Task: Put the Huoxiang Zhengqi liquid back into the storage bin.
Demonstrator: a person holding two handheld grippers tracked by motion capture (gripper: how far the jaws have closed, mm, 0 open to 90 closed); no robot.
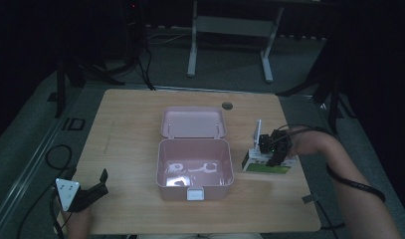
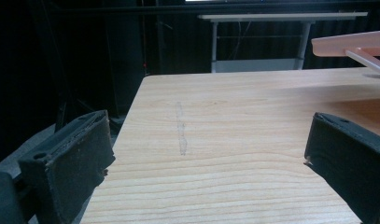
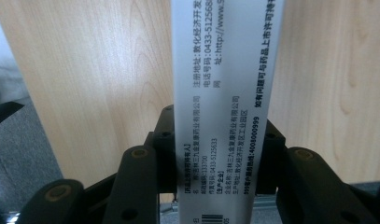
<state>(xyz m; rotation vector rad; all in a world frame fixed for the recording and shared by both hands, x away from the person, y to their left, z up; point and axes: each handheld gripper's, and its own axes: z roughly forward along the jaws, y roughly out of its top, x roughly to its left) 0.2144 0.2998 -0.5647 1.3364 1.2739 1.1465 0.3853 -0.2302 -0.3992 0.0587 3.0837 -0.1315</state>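
There is one white and green medicine box [image 1: 266,164]. It sits on the right side of the wooden table [image 1: 130,129], just beside the pink case [image 1: 195,172]. The right gripper [image 1: 272,149] has its two black jaws squeezed tight on this box. In the right gripper view, the white side of the medicine box [image 3: 225,93] runs up between the jaws. It has black Chinese writing on it, a phone number that starts 0433-5125, the number 4008000999, the start of a web address, and a barcode at the bottom. The barcode is cut off by the edge. In the high view the print on the box is too small to read.

There is one pink case, open, with its lid [image 1: 193,122] folded back flat. Inside are some shiny see-through bits; what they are is hard to tell.

There are two grippers. The left gripper [image 1: 93,191] is near the table's front left corner, well apart from the case. Its jaws are spread wide with nothing in them. In the left gripper view, a pink edge of the case [image 2: 351,44] pokes in at the top right, cut off.
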